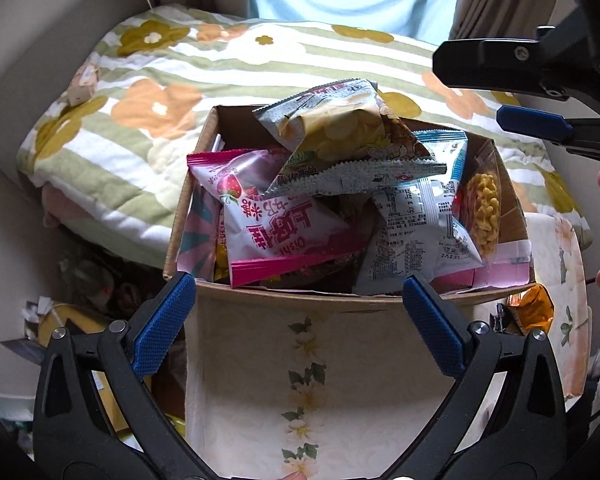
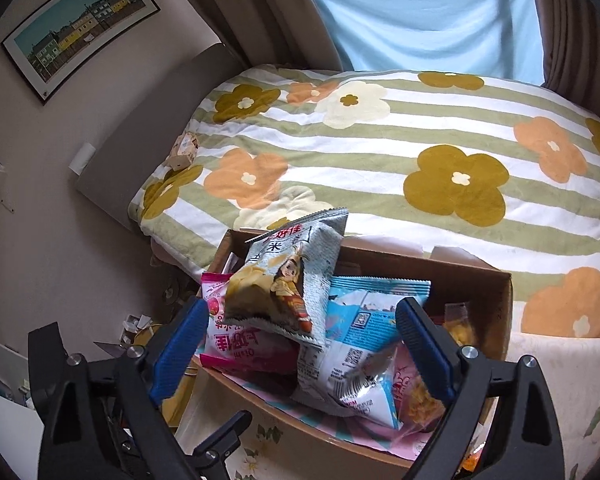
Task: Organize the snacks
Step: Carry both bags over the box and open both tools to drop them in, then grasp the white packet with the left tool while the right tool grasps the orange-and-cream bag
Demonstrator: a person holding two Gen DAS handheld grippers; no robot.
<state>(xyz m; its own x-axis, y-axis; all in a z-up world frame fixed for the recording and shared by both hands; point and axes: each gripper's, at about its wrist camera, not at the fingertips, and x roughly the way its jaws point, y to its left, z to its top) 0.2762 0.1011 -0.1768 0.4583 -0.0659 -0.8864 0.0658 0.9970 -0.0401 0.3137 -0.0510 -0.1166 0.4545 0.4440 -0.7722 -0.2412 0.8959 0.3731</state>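
**Beside the bed: both claws wide over a heaped snack box**

Behind everything lies the flowered quilt point(image 2: 380, 152) on the bed, wide and soft, with bare room well beyond the box. Against its near edge stands the cardboard box point(image 1: 300, 300), on a pale floral cloth point(image 1: 300, 380) with free space in front of it.

The box is heaped above its rim. A grey chip bag point(image 2: 288, 276) lies tilted on top, resting on a pink strawberry bag point(image 1: 276, 216) at the left and a white-and-blue bag point(image 1: 420, 224) at the right. A clear pack of yellow snacks point(image 1: 486, 208) stands against the right wall. An orange packet point(image 1: 532, 306) lies outside, just beside the box's near right corner.

The left gripper point(image 1: 300, 292) hangs at the near rim, jaws spread wide, empty. The right gripper point(image 2: 300, 320) hovers over the pile, likewise spread and empty.

Judged from this, packing is nearly finished. The orange packet probably goes in next; the grey bag may slide off if nudged, so approach from outside the rim.
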